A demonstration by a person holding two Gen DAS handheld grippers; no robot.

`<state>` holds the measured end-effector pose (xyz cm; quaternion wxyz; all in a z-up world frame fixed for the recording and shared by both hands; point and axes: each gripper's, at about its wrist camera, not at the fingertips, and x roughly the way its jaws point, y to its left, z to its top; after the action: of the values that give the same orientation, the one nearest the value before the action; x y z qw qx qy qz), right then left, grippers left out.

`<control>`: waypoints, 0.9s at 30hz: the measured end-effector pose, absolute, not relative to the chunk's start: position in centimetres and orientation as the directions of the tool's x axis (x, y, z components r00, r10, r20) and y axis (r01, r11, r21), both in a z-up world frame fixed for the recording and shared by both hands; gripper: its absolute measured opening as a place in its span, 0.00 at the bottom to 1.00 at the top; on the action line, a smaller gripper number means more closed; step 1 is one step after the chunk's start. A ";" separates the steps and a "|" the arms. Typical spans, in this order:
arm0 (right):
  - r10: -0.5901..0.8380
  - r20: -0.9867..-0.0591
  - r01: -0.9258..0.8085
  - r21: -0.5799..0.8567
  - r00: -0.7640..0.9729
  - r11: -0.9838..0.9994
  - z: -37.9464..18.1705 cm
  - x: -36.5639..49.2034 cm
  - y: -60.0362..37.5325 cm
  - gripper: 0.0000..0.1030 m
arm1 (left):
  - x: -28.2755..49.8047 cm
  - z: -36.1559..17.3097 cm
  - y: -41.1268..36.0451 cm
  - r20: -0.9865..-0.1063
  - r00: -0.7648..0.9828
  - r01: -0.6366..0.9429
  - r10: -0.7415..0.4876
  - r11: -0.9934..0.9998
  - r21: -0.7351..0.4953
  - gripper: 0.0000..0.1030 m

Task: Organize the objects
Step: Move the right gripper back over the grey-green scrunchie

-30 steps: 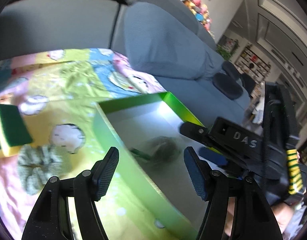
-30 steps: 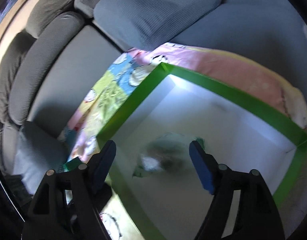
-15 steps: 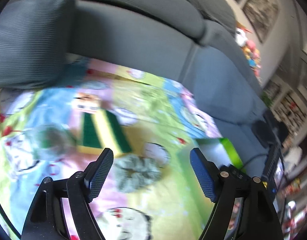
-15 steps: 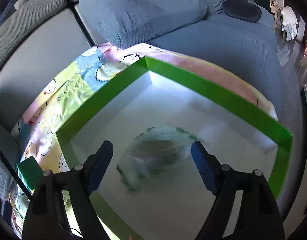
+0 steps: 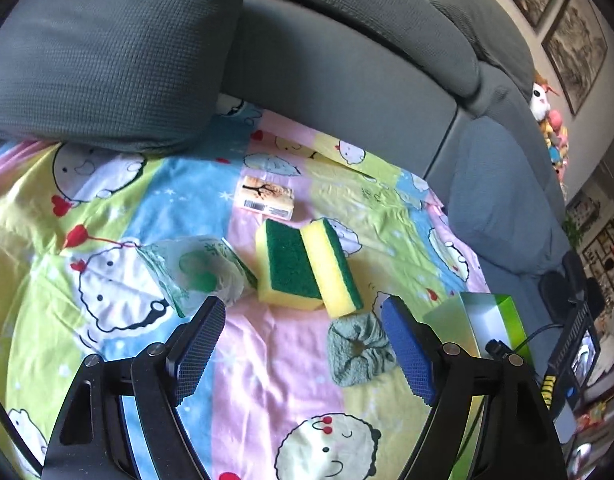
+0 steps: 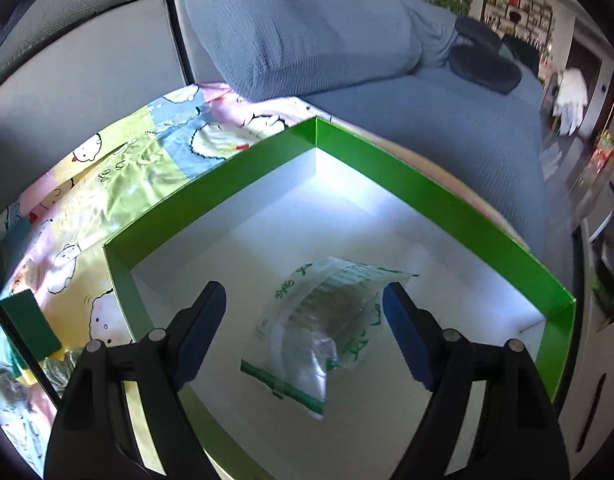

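Left gripper (image 5: 303, 344) poised over a cartoon-print sheet (image 5: 107, 208) spread on a grey sofa (image 5: 347, 80), jaws wide apart after just opening further, nothing between the blue pads. Ahead of it, 2 yellow-and-green sponges (image 5: 303, 268) leaning against each other, touching. Just left of them and touching the nearer sponge, a crumpled clear plastic bag (image 5: 195, 268) with green print. Beyond the sponges, apart from them, a small flat packet (image 5: 269, 198) with a barcode and a tree picture. Just beside the right-hand pad, a grey-green scrunchie (image 5: 359, 350) lying on the sheet, close to the lower sponge. At the right edge of that view, a corner of the green box (image 5: 491, 320). A grey cushion (image 5: 103, 56) resting on the sheet's far left edge. Right gripper (image 6: 305, 332) held over the green box (image 6: 387, 164), jaws spread wide and empty. Below and between them, loose on the white floor of the box, a clear pouch (image 6: 327, 328) with green lettering and something brownish inside, not touched by either pad. Box sitting on the sheet, a blue-grey cushion (image 6: 307, 28) behind its far corner. At the lower left of the right view, a sponge's green face and a bit of the scrunchie, partly cut off by the frame edge.
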<state>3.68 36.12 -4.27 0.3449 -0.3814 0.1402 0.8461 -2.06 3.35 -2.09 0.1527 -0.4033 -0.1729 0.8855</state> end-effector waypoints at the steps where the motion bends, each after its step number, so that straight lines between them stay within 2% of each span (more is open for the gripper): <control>1: 0.480 -0.737 -0.683 -0.034 -0.476 -0.730 -4.2 3.6 35.9 0.78 | -2.1 -2.2 3.4 -0.662 -0.623 -0.136 0.416 -0.891 -0.433 0.79; 15: 0.409 -0.724 -0.586 -0.009 -0.555 -0.810 -4.3 -0.1 32.8 0.78 | -3.4 -3.3 4.6 -0.699 -0.568 -0.147 0.435 -0.889 -0.434 0.79; 19: 0.405 -0.701 -0.545 -0.027 -0.587 -0.838 -3.5 0.4 31.8 0.84 | -3.4 -3.8 5.1 -0.722 -0.550 -0.150 0.419 -0.900 -0.408 0.79; 22: 0.379 -0.669 -0.517 0.010 -0.640 -0.856 -1.6 1.8 31.1 0.88 | -3.5 -4.3 5.6 -0.733 -0.523 -0.164 0.435 -0.895 -0.414 0.79; 25: 0.286 -0.637 -0.447 0.104 -0.716 -0.889 0.1 2.6 30.2 0.91 | -3.6 -5.1 6.3 -0.751 -0.487 -0.168 0.446 -0.891 -0.421 0.79; 27: 0.138 -0.630 -0.335 0.204 -0.764 -0.920 0.7 2.7 29.4 0.92 | -3.6 -5.6 6.8 -0.765 -0.468 -0.172 0.443 -0.894 -0.413 0.79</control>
<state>2.67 29.39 0.73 0.1278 -0.3189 0.1543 0.9264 -3.59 6.80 -5.62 0.1819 -0.4825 -0.1404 0.8452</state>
